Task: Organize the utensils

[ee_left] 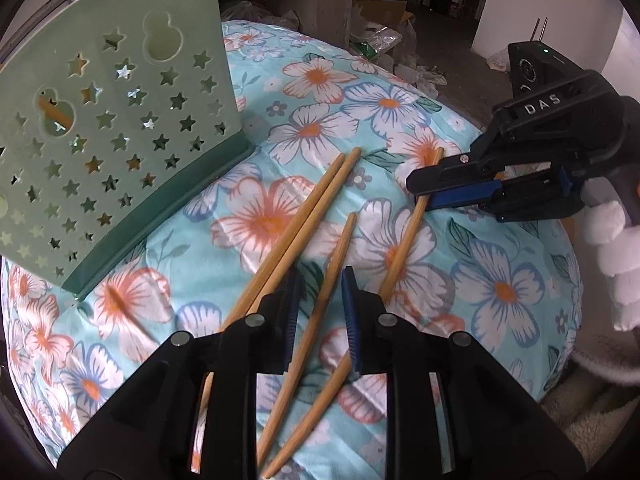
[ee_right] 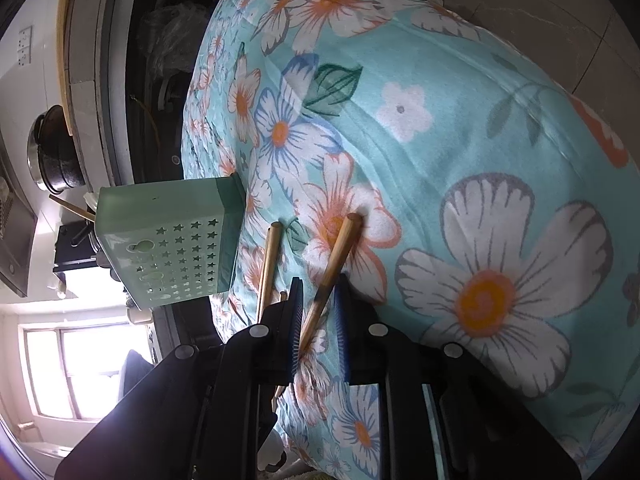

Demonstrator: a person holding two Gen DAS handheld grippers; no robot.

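Floral cloth (ee_left: 500, 248) covers a rounded desk top; its edge drops off close on the right and far side in the left wrist view, with cluttered floor beyond. Most open cloth lies right of the chopsticks, bare of objects.

Green utensil holder (ee_left: 116, 128) with star cut-outs stands on the cloth at upper left, dark green base, tilted look from the fisheye; a wooden stick shows through one cut-out. In the right wrist view the holder (ee_right: 176, 236) sits near the cloth's edge.

Loose chopsticks on the cloth: a pair (ee_left: 296, 216) side by side running toward the holder's base, near it but apart; a single chopstick (ee_left: 320, 300) lying between the left claw's pads; another curved-looking one (ee_left: 316, 412) lower down.

Left claw (ee_left: 320, 312) points down over the cloth, jaws narrow but with visible gaps to the single chopstick, not pressing it.

Right claw (ee_left: 424, 192) comes in from the right, jaws narrow, closed around a fifth chopstick (ee_left: 408, 236) near its upper end; from its own camera the chopstick (ee_right: 332, 268) slants between the blue pads, its far tip on the cloth. Right claw (ee_right: 318, 320). A white fuzzy sleeve (ee_left: 612, 248) is behind it.

Room: concrete pillar, cardboard box (ee_left: 384, 12), plastic bags on floor; a pot (ee_right: 52, 156) on a counter and a bright window (ee_right: 72, 368).
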